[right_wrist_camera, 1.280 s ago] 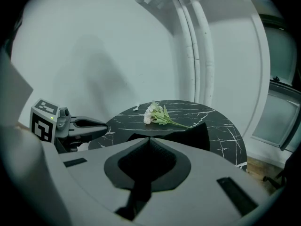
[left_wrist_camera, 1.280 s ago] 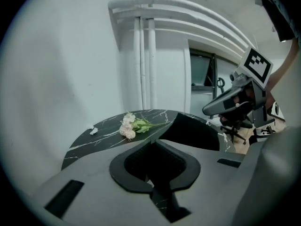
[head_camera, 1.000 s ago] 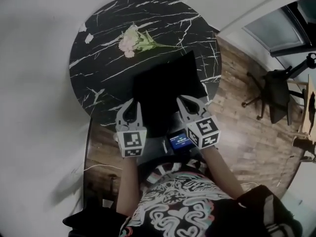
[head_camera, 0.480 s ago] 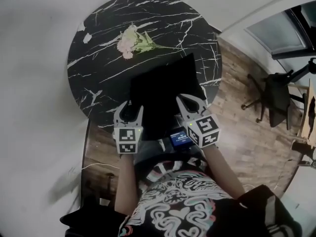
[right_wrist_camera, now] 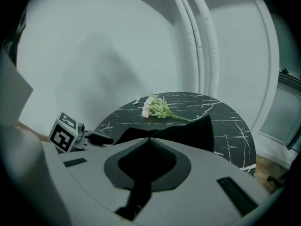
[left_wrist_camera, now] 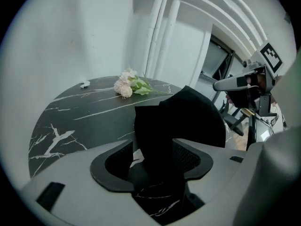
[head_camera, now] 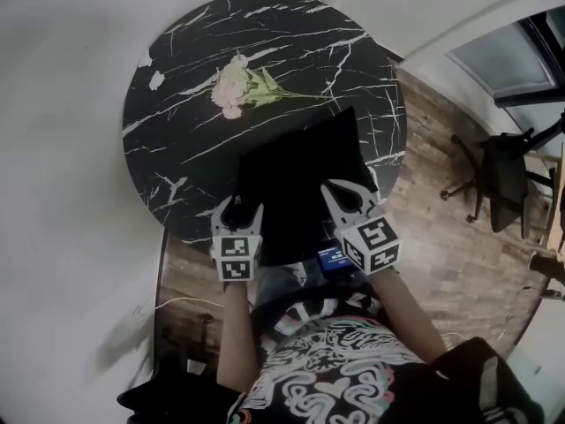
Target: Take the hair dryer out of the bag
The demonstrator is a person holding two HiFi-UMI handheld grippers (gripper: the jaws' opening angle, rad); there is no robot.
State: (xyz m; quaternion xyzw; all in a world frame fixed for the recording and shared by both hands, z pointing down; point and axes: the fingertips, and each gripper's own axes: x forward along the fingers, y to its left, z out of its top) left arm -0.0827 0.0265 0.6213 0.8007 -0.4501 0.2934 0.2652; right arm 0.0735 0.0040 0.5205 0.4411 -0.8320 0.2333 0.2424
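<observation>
Nearest, at table's near edge: left gripper (head_camera: 237, 205) by near left corner of bag (head_camera: 300, 175). Its jaws have just been opening, now spread, with a fold of the black fabric standing loose between them. Right gripper (head_camera: 347, 191) on bag's near right side, fingers pressed together, pinching bag's edge, fabric pulled up into a peak there. Bag lies on near right part of round black marble table (head_camera: 177, 113). No sign of hair dryer, can't tell where it is. Further back, pink flower bunch (head_camera: 237, 85) toward far edge, white scrap (head_camera: 156, 80) at far left edge.
</observation>
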